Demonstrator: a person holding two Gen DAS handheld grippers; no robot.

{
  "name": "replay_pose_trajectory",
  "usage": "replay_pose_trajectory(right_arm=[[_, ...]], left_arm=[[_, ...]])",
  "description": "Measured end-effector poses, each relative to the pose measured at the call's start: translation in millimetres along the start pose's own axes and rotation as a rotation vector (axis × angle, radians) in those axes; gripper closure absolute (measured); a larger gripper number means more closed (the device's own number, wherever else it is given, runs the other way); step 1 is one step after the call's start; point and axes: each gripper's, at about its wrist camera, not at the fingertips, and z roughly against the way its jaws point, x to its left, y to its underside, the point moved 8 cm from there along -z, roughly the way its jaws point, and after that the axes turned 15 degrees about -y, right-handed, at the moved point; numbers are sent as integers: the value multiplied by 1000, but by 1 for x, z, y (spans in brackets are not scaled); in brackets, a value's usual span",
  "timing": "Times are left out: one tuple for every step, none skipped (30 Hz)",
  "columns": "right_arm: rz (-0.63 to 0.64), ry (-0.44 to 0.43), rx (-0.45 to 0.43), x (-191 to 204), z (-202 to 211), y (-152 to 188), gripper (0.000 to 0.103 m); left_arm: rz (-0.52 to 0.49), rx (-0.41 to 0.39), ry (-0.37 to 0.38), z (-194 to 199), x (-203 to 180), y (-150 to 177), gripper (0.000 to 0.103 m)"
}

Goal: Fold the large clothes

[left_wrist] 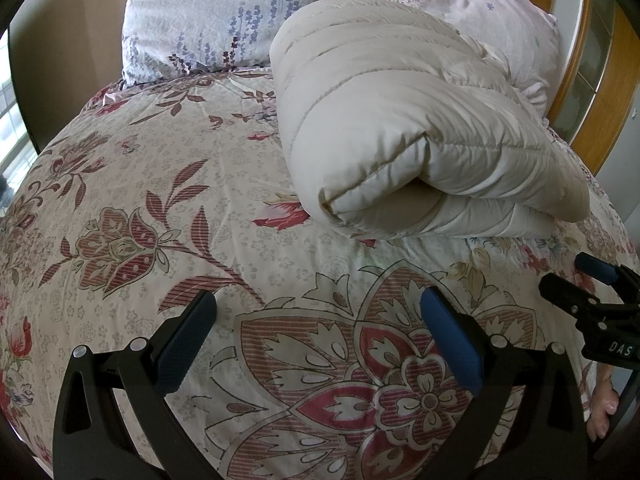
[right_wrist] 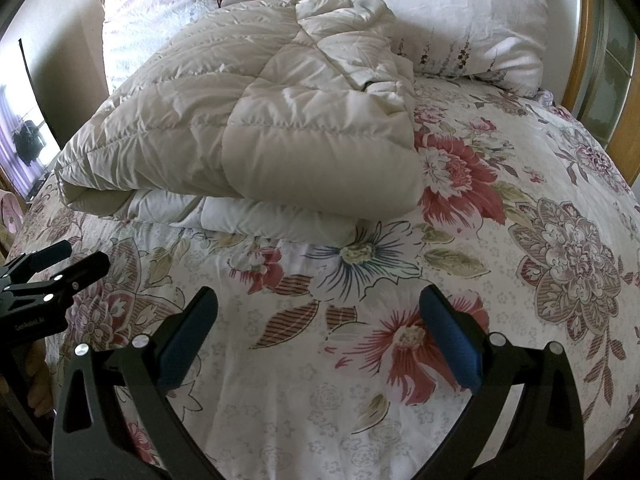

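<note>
A cream quilted puffer garment (left_wrist: 404,128) lies folded into a thick bundle on the floral bedspread (left_wrist: 160,208), toward the pillows. It also shows in the right wrist view (right_wrist: 256,132). My left gripper (left_wrist: 318,308) is open and empty, held above the bedspread short of the bundle. My right gripper (right_wrist: 319,304) is open and empty too, also short of the bundle. The right gripper shows at the right edge of the left wrist view (left_wrist: 592,276). The left gripper shows at the left edge of the right wrist view (right_wrist: 76,258).
Two floral pillows (left_wrist: 208,20) (right_wrist: 460,20) lie at the head of the bed behind the bundle. A wooden headboard or cabinet frame (left_wrist: 576,68) stands at the right. A window (right_wrist: 24,136) is at the left.
</note>
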Motion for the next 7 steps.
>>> replay_pose_trajectory(right_arm=[[0,0,0,0,0,0,2],[0,0,0,0,0,0,2],[0,0,0,0,0,0,2],[0,0,0,0,0,0,2],[1,0,0,0,0,0,2],[1,0,0,0,0,0,2],[1,0,0,0,0,0,2]], left_arm=[[-1,0,-1,0,0,0,1],[-1,0,-1,0,0,0,1],[-1,0,-1,0,0,0,1],[0,0,0,0,0,0,1],[0,0,0,0,0,0,1],[0,0,0,0,0,0,1],[0,0,0,0,0,0,1]])
